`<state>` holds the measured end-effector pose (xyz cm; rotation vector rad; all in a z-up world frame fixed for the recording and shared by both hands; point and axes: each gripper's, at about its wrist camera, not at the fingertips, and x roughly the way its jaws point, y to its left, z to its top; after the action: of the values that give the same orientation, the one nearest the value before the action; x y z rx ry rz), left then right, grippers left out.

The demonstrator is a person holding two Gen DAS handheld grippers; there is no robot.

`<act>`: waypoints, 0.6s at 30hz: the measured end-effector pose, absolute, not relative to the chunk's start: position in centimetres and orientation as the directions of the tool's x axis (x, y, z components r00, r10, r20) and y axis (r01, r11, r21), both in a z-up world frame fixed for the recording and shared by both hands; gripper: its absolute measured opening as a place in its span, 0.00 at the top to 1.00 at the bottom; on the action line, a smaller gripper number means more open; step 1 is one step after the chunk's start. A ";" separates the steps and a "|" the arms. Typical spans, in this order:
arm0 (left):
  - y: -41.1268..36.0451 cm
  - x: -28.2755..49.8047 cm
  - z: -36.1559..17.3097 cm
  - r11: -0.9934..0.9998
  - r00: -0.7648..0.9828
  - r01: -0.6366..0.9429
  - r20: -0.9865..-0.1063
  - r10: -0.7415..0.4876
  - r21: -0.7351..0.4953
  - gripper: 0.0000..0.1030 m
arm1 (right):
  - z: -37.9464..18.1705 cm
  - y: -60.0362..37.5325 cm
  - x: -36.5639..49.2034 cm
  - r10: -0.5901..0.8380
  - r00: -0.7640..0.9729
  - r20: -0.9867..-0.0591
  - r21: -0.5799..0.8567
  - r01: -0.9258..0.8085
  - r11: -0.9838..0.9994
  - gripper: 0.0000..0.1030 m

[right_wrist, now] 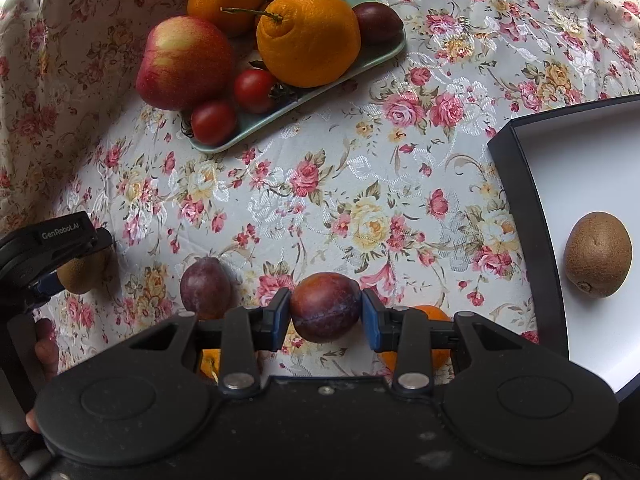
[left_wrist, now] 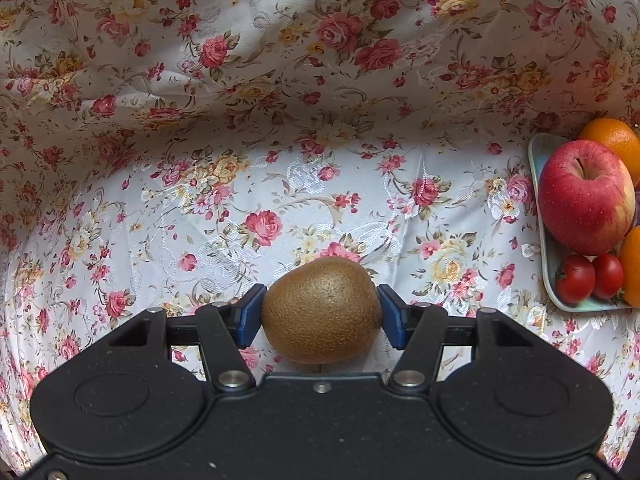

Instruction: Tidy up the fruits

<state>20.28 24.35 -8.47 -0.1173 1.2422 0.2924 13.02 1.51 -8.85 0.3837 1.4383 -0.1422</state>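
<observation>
My left gripper [left_wrist: 320,314] is shut on a brown kiwi [left_wrist: 320,310], just above the floral cloth. It also shows in the right wrist view [right_wrist: 60,276] at the left edge with the kiwi [right_wrist: 80,274]. My right gripper [right_wrist: 325,310] is shut on a dark red plum [right_wrist: 325,306]. A second plum [right_wrist: 205,286] lies on the cloth to its left. A pale green tray [right_wrist: 280,108] at the back holds an apple [right_wrist: 184,62], oranges [right_wrist: 308,38], cherry tomatoes [right_wrist: 214,122] and plums. Another kiwi [right_wrist: 598,254] lies in a white box [right_wrist: 532,240] at the right.
Small oranges [right_wrist: 434,314] lie on the cloth, partly hidden under my right gripper. The floral cloth [left_wrist: 280,60] rises as a backdrop behind and to the left. In the left wrist view the tray [left_wrist: 538,152] with apple [left_wrist: 586,196] sits at the right edge.
</observation>
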 end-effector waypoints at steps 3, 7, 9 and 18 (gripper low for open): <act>24.5 20.1 -7.0 0.953 0.310 -0.297 -0.938 0.156 0.060 0.39 | -8.2 1.2 13.1 0.148 0.168 -0.975 0.197 0.330 0.923 0.62; 23.6 19.8 -4.4 0.949 0.345 -0.301 -0.918 0.197 0.090 0.39 | -7.2 0.4 13.2 0.165 0.205 -0.965 0.228 0.338 0.913 0.62; 22.8 19.5 -3.1 0.949 0.361 -0.291 -0.905 0.226 0.121 0.39 | -6.7 0.1 13.2 0.163 0.224 -0.961 0.234 0.342 0.910 0.62; 17.5 17.6 0.6 0.974 0.411 -0.190 -0.892 0.190 0.120 0.39 | -4.9 -2.6 13.0 0.103 0.285 -0.953 0.211 0.380 0.901 0.62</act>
<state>17.57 17.46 0.59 -0.0006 1.1221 0.2390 13.00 -2.65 -4.89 0.4419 1.2798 -0.1936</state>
